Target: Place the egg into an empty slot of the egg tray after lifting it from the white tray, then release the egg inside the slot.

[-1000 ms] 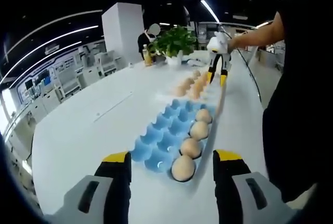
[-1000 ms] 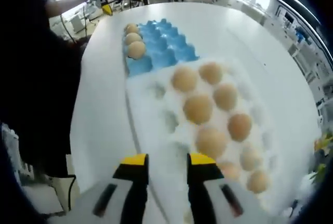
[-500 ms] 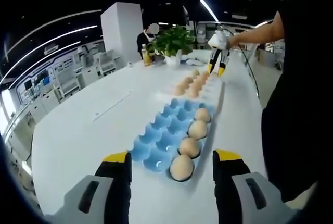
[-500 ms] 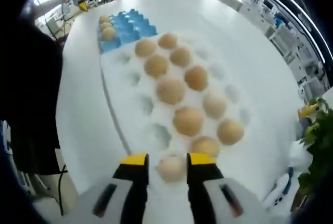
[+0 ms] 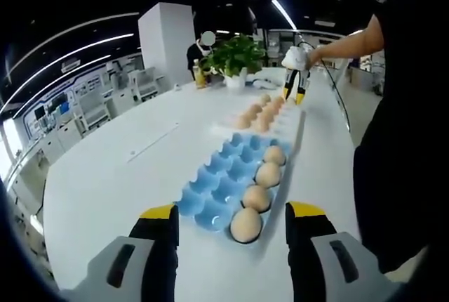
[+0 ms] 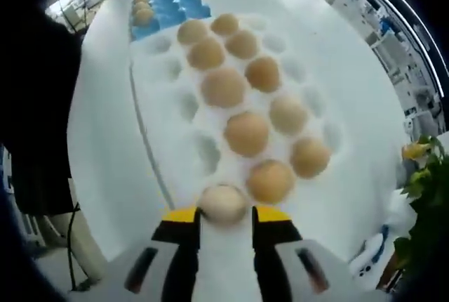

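Observation:
The blue egg tray [image 5: 223, 184] lies ahead of my left gripper [image 5: 231, 212], which is open and holds nothing. Several brown eggs [image 5: 257, 198] fill the blue tray's right-hand row. Beyond it lies the white tray [image 5: 293, 128] with more eggs. My right gripper [image 5: 295, 94], held by a person's hand, hangs over that tray's far end. In the right gripper view, my right gripper [image 6: 226, 215] is low over the white tray [image 6: 160, 109]. A pale egg [image 6: 222, 204] sits in its slot between the two yellow tips. The jaws stand as wide as before. The blue tray [image 6: 175, 7] is far behind.
A potted plant [image 5: 235, 56] and bottles [image 5: 200, 76] stand at the table's far end, beside a white pillar [image 5: 165, 38]. The person's dark body [image 5: 400, 147] flanks the table's right edge. In the right gripper view, leaves [image 6: 428, 225] show at the right.
The right gripper has moved along the white tray to its end and come down, so the end egg now lies between its tips. The left gripper has stayed still.

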A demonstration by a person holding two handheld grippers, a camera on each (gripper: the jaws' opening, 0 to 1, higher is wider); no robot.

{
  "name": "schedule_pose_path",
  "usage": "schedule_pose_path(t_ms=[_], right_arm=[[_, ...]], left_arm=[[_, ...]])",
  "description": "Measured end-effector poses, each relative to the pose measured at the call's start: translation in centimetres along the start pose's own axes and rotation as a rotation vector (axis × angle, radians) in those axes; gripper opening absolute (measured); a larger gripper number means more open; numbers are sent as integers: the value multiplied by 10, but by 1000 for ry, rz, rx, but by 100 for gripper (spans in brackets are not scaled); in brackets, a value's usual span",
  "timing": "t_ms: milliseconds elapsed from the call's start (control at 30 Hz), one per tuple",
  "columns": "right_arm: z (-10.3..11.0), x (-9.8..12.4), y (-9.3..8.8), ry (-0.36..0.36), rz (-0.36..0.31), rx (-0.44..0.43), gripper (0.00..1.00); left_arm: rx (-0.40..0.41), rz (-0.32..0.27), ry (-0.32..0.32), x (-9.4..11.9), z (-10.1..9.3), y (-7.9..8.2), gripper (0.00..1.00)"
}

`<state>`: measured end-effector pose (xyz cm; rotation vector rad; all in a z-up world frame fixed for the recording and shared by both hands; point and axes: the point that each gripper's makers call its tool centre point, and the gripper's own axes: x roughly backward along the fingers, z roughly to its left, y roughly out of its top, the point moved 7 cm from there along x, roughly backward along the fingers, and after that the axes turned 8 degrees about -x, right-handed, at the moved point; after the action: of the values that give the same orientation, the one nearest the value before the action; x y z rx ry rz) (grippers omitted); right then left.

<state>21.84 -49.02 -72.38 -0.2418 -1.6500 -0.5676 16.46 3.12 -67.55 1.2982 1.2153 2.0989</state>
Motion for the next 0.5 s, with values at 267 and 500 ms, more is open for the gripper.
schedule_pose_path(t_ms=[267,500], right_arm=[[-2,-4,4,64,42,80,27],[-1,-3,5,57,58,121,27]], left_arm=[[5,2,7,1,1,0,61],[10,0,24,2,4,0,63]])
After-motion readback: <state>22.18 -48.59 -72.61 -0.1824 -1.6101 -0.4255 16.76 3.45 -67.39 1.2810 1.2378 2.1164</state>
